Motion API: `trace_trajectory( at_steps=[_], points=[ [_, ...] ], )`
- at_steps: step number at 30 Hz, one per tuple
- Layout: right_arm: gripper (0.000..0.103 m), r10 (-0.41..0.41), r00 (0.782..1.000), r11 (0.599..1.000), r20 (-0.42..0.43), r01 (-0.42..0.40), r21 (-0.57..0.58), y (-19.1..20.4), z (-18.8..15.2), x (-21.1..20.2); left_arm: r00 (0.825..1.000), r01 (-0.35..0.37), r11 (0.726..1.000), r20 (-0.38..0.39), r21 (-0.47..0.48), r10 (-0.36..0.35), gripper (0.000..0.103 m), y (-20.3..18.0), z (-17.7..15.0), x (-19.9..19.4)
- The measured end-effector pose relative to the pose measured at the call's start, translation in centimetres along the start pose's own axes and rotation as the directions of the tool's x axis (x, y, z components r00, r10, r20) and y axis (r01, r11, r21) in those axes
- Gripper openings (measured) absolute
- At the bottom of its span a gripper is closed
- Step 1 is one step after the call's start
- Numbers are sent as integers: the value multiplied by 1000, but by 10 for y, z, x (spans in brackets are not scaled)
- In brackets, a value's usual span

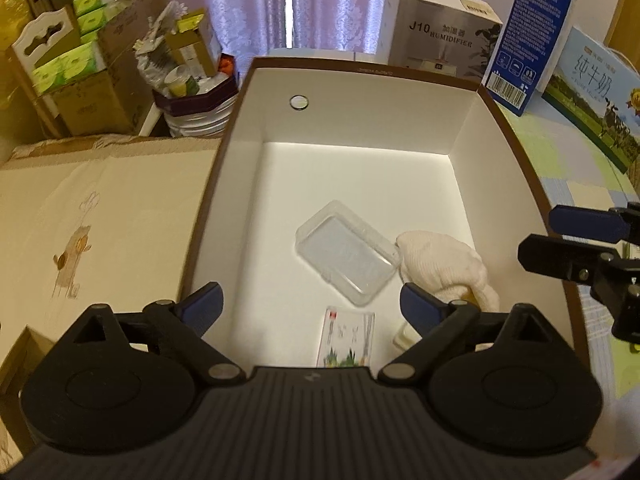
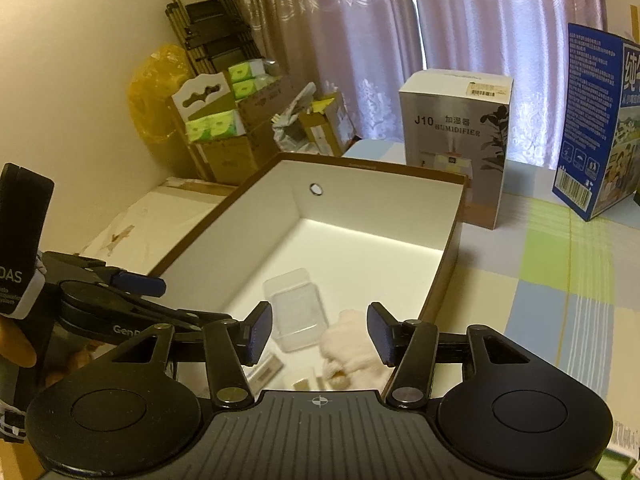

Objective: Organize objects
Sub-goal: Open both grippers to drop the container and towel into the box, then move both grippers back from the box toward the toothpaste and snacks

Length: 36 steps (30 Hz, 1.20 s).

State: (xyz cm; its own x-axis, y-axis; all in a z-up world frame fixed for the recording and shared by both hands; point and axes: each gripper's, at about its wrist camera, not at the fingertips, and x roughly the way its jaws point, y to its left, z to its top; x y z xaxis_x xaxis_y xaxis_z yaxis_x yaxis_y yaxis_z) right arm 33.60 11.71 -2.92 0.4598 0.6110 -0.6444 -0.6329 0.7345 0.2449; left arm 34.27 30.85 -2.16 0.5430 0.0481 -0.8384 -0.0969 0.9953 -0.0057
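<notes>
Ribbed black left gripper (image 1: 310, 304), jaws apart, above clear plastic case (image 1: 347, 251).

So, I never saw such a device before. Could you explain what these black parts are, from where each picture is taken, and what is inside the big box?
A person holds one tool in each hand. Each picture comes from a camera on a tool, looking along its two fingers. The left hand-held gripper and the right hand-held gripper are both open and hold nothing. Below them an open box contains a clear plastic case, a white cloth and a printed card. Behind it stand a humidifier carton and a milk carton.
</notes>
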Motion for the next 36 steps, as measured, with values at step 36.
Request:
trace_trajectory(
  at_steps=[36],
  points=[
    [63,41,999,998,-32,-40,51,18,-82,-112,997,67,998,-34,-19,-68,96,-57,-106,-103]
  ],
)
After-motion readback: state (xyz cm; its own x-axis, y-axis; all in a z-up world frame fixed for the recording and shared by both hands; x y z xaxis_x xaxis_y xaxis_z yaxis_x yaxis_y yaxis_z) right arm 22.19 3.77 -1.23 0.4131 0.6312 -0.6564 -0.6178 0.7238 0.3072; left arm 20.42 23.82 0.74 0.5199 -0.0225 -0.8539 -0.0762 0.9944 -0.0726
